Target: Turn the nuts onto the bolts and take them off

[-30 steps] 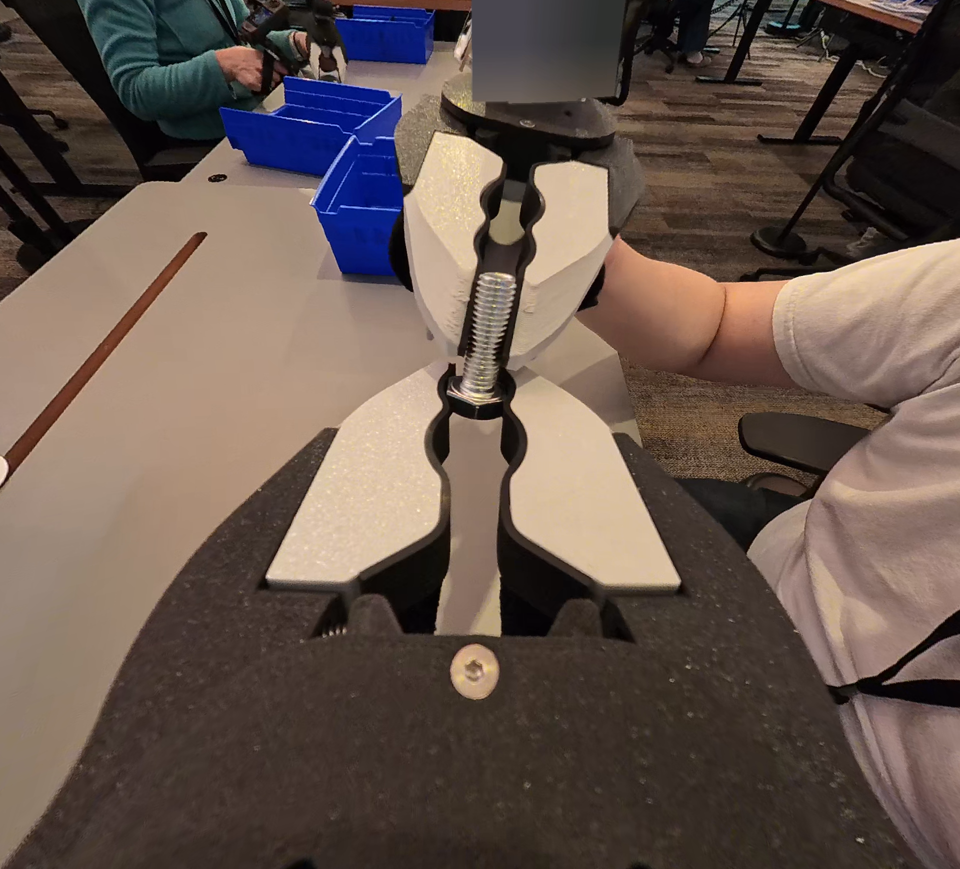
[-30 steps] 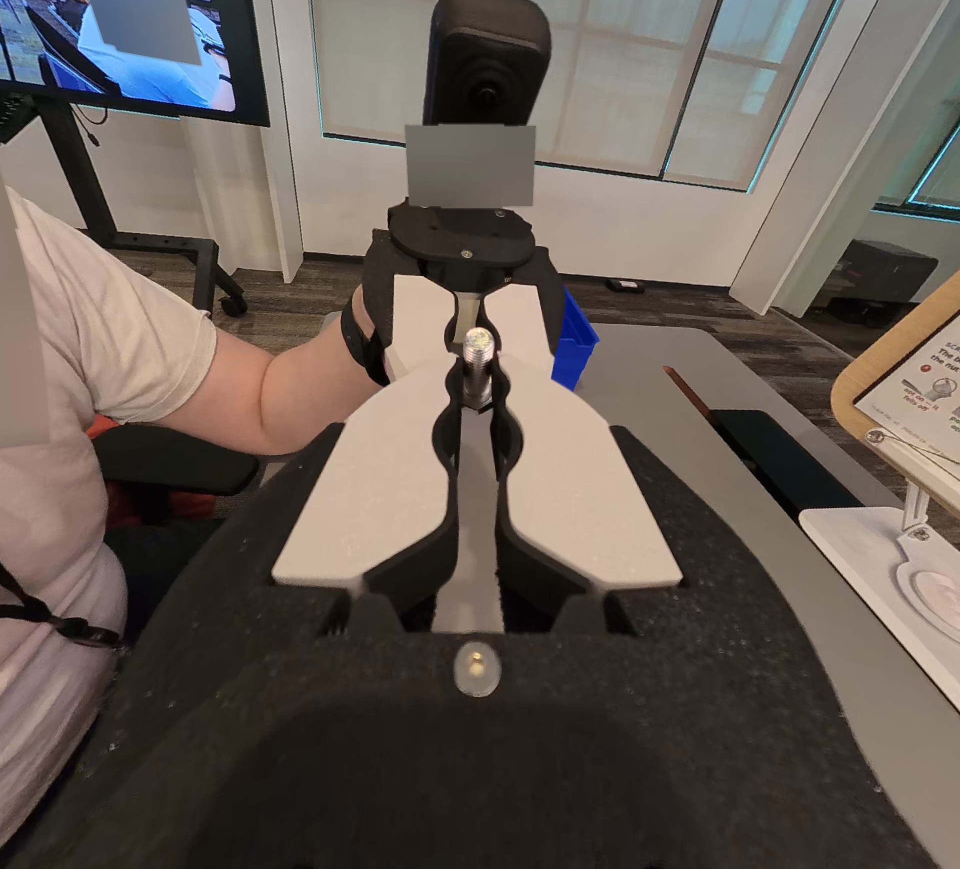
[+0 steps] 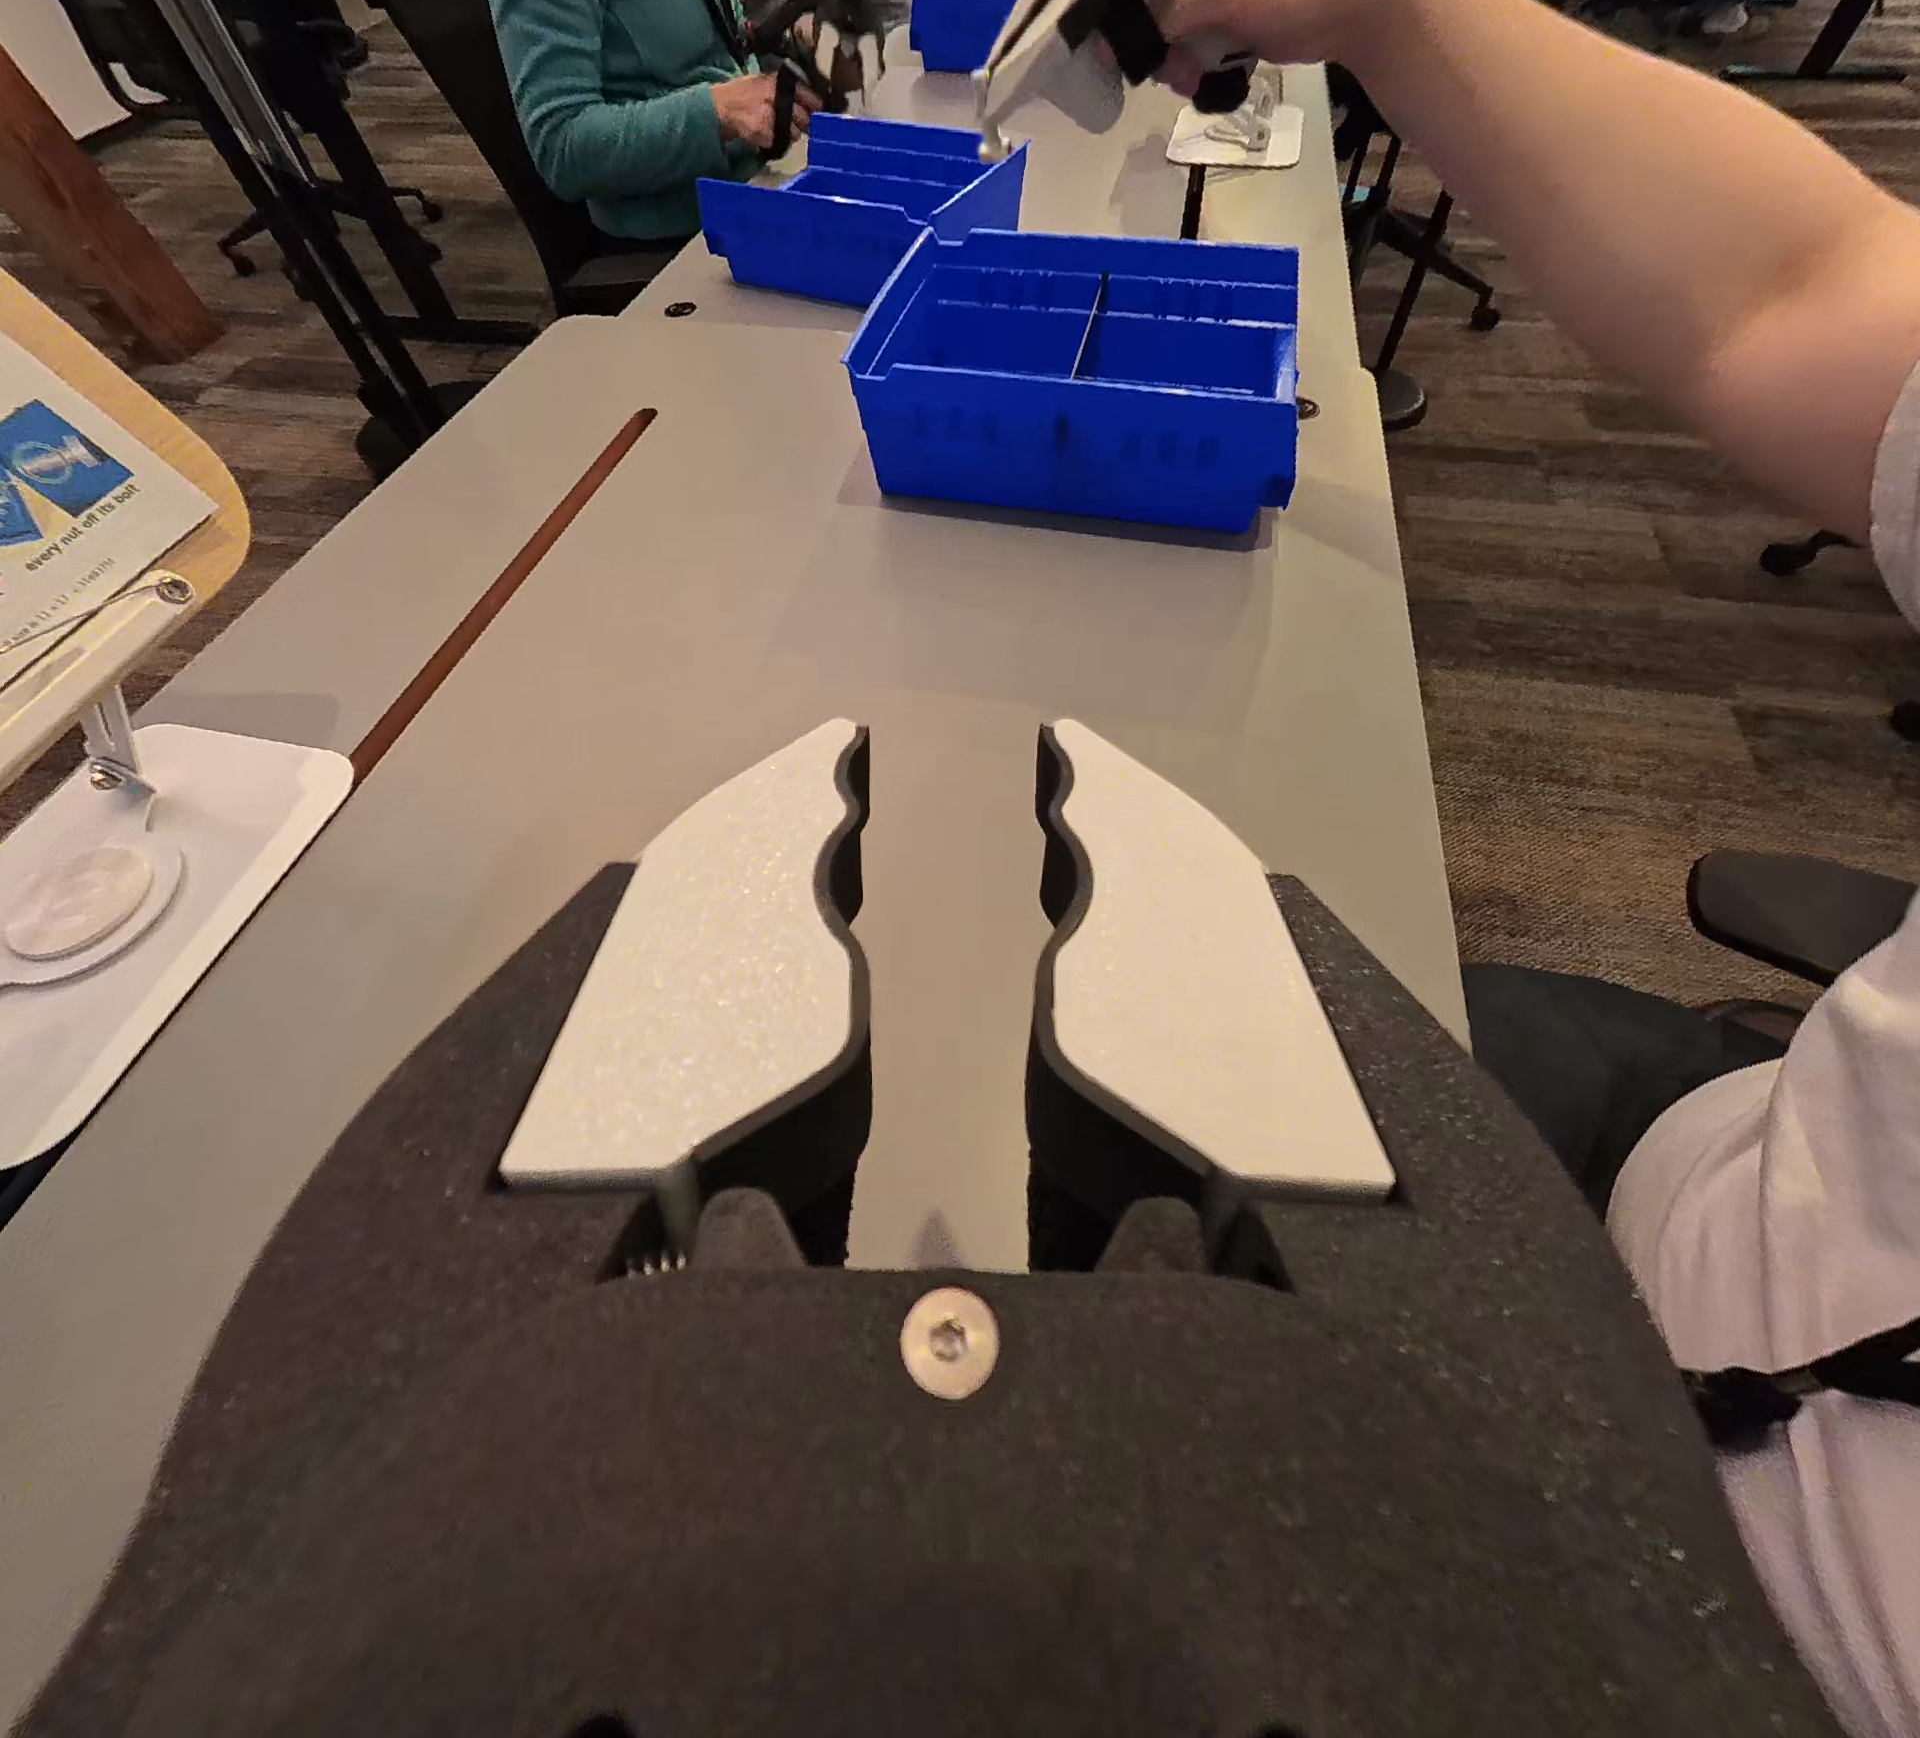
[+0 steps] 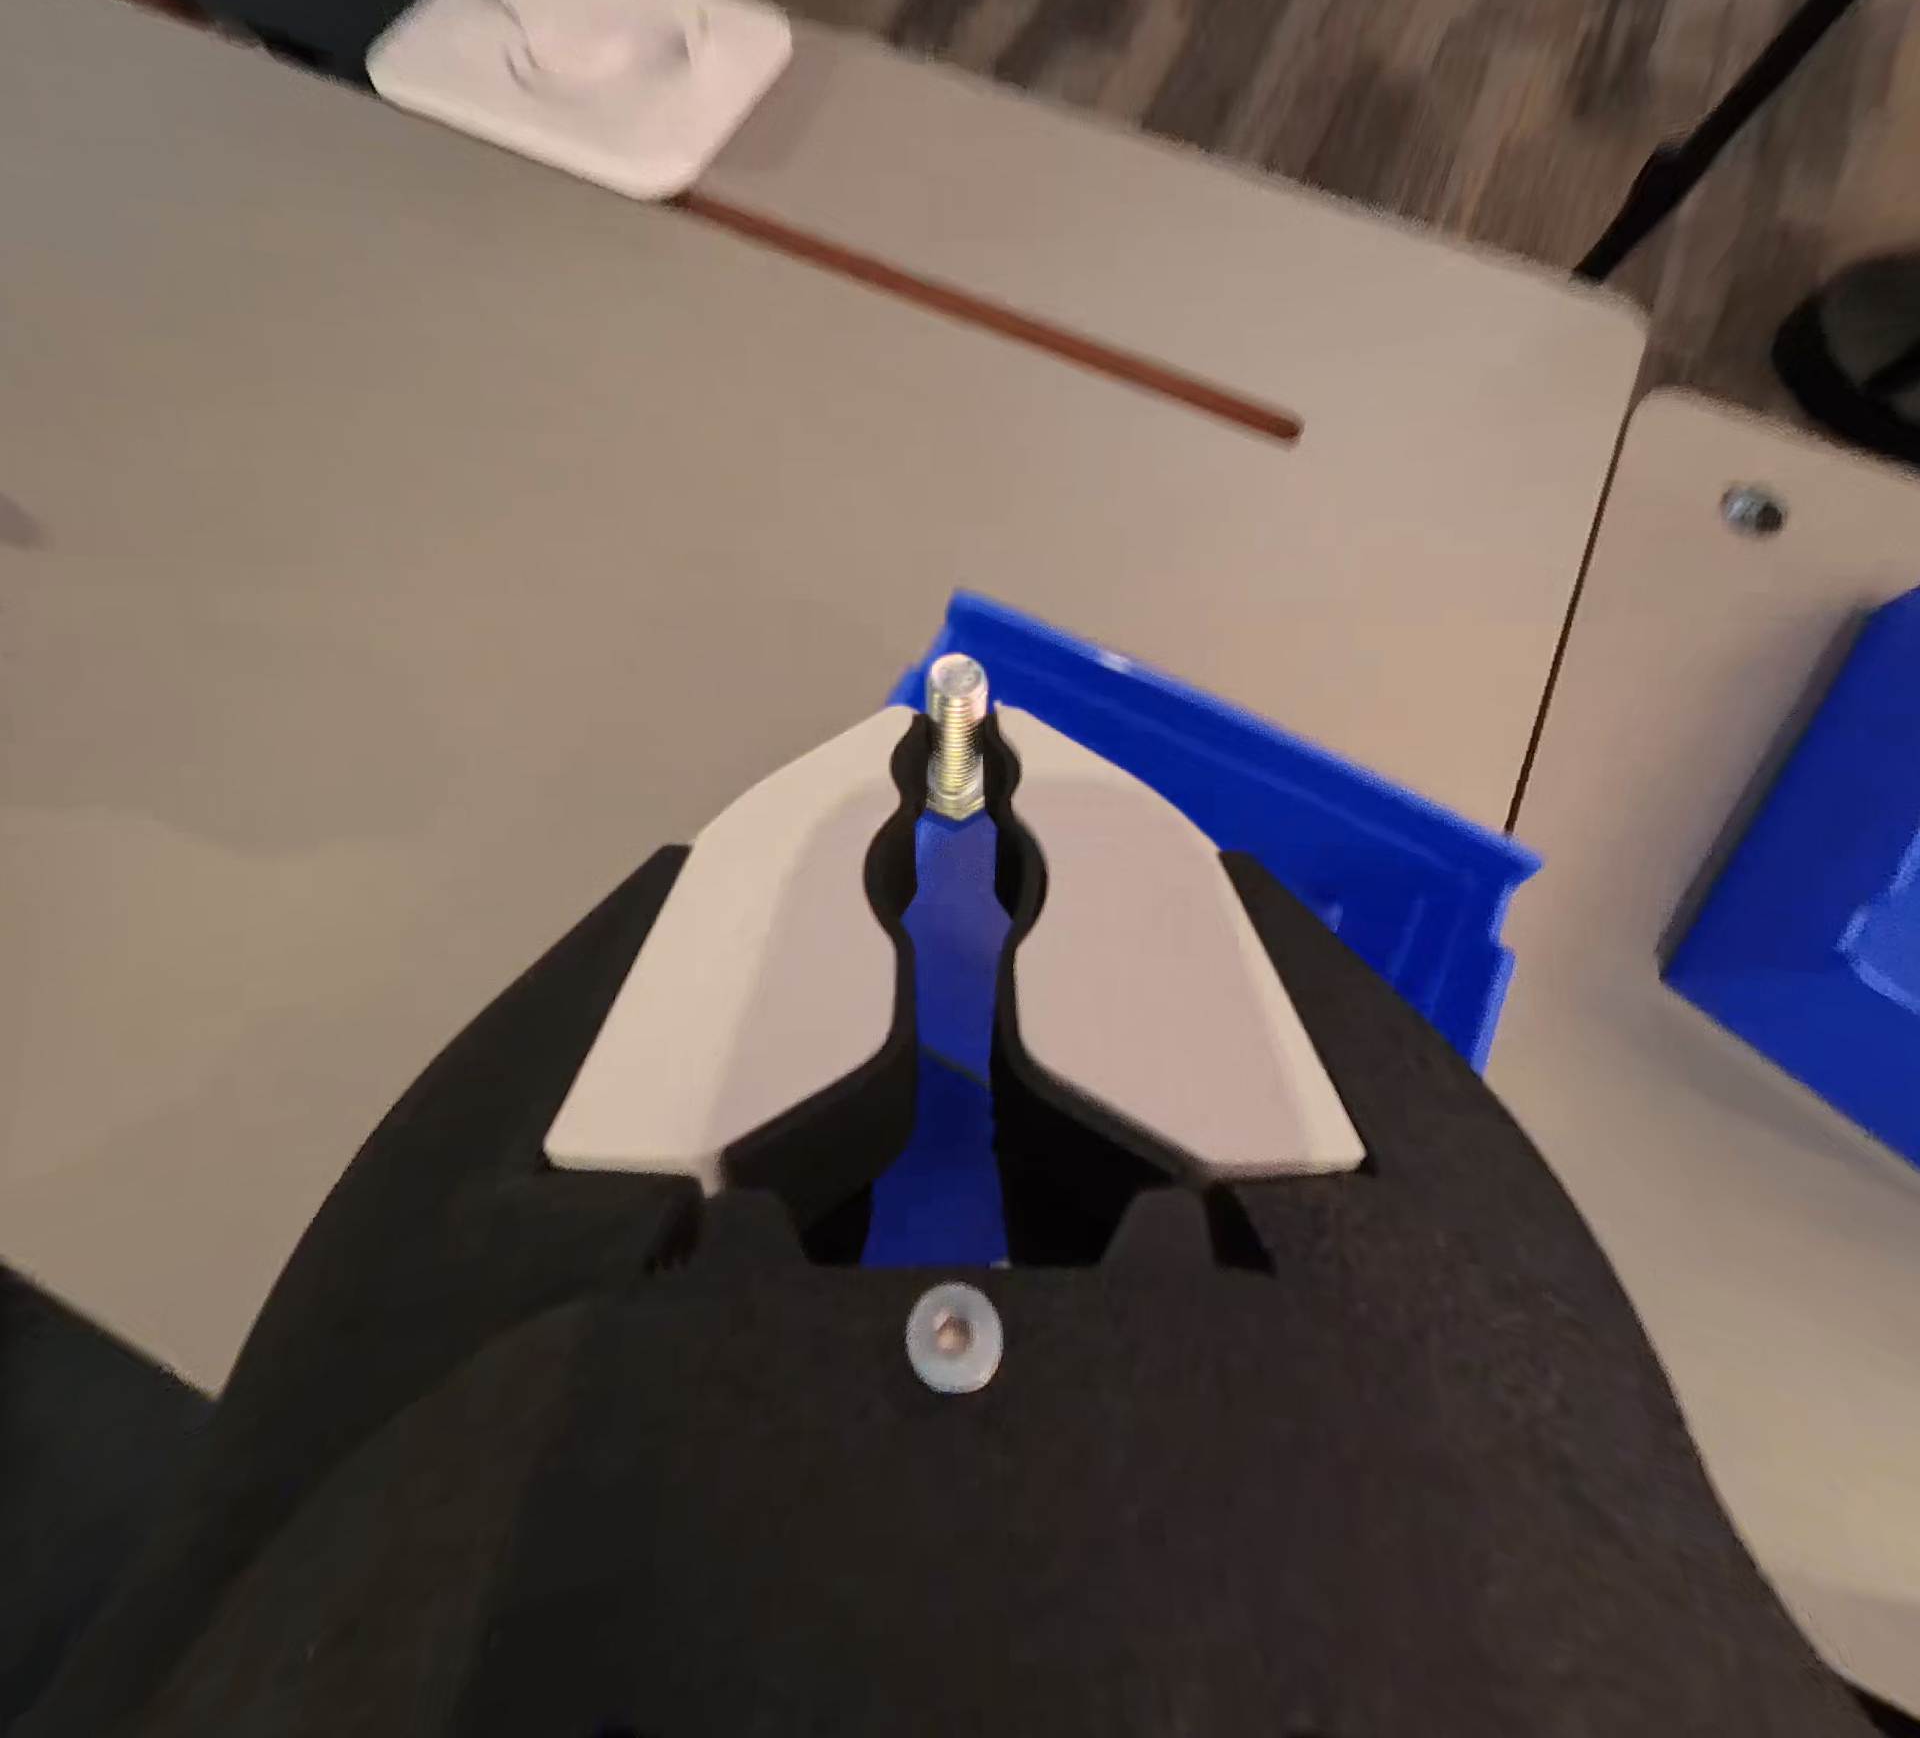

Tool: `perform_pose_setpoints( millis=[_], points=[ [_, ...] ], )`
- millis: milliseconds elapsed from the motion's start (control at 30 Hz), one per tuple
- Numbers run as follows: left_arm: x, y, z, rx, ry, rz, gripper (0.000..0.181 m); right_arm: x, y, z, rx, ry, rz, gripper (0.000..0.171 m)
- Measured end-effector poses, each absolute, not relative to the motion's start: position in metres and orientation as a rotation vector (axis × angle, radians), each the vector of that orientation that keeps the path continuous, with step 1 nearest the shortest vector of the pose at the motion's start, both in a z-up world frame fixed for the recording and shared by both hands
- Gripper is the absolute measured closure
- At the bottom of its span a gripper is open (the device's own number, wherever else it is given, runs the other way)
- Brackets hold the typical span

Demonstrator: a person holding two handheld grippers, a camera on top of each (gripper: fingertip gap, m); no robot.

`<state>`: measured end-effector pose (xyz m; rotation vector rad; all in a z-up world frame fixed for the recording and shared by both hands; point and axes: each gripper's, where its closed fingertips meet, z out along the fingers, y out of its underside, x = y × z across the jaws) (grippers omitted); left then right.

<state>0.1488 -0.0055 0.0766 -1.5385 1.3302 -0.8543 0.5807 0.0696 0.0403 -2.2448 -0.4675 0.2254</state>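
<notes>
The left gripper (image 3: 951, 815) is now gaping, holding nothing. The right gripper (image 4: 956, 732) is pinching the bolt (image 4: 957, 738) above the blue bin (image 4: 1247, 815), having separated from the left; unscrewing looks done.

an office-like workroom: rows of grey desks (image 3: 727, 608), blue bins (image 3: 1081, 452).

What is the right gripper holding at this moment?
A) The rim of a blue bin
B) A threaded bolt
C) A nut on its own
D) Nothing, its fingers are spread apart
B: the right gripper is shut on the bolt, whose threaded end sticks out past the fingertips above the blue bin; no nut shows on the visible threads.
</notes>
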Motion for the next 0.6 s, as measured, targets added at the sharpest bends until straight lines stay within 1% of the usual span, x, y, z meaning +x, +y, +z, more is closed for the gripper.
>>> perform_pose_setpoints(
  millis=[167,300,433,600],
  points=[
    [0.153,-0.008,0.073,-1.547,1.343,-0.835,0.152,0.609,0.064,-0.033,-2.571,-0.55,0.217,0.161],
    [0.158,-0.007,0.069,-1.56,1.344,-0.837,0.153,0.633,0.063,-0.079,-2.81,-0.667,0.09,0.162],
    [0.16,-0.001,0.062,-1.588,1.335,-0.813,0.153,0.649,0.063,-0.112,-2.981,-0.827,-0.024,0.161],
    [0.162,0.009,0.053,-1.63,1.325,-0.79,0.153,0.655,0.067,-0.136,-3.051,-0.999,-0.07,0.161]
  ],
)
